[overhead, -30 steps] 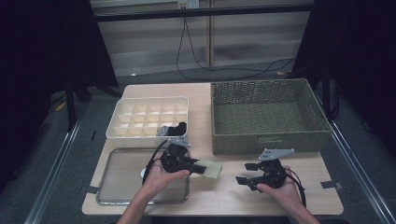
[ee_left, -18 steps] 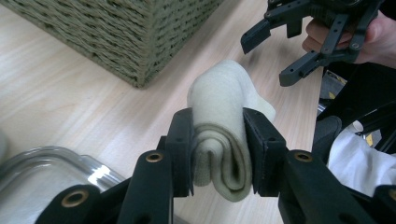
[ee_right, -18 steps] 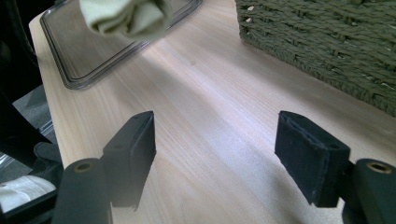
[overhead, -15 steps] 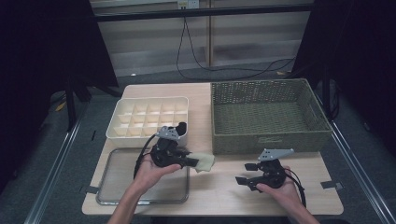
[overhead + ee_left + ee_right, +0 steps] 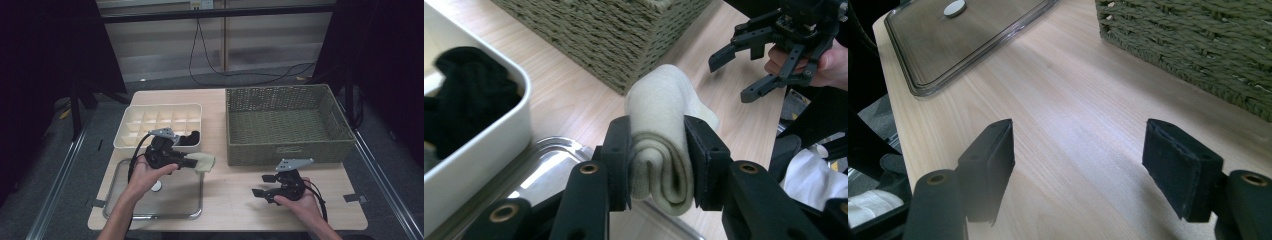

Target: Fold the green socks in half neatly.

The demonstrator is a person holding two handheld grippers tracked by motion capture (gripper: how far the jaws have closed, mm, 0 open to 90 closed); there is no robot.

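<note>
Cream rolled cloth (image 5: 664,150), soft and light by the look of it, is pinched at its folded middle by the left tool (image 5: 658,162), while the right tool (image 5: 1088,170) is held wide and empty.

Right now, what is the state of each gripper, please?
Left gripper: closed on the folded beige cloth.
Right gripper: open, holding nothing, above the table.

a pale cream rolled sock (image 5: 664,130) is sitting pinched at its folded end, sticking out level above the table edge of the metal tray (image 5: 125,210), near the wicker basket (image 5: 285,125).
</note>
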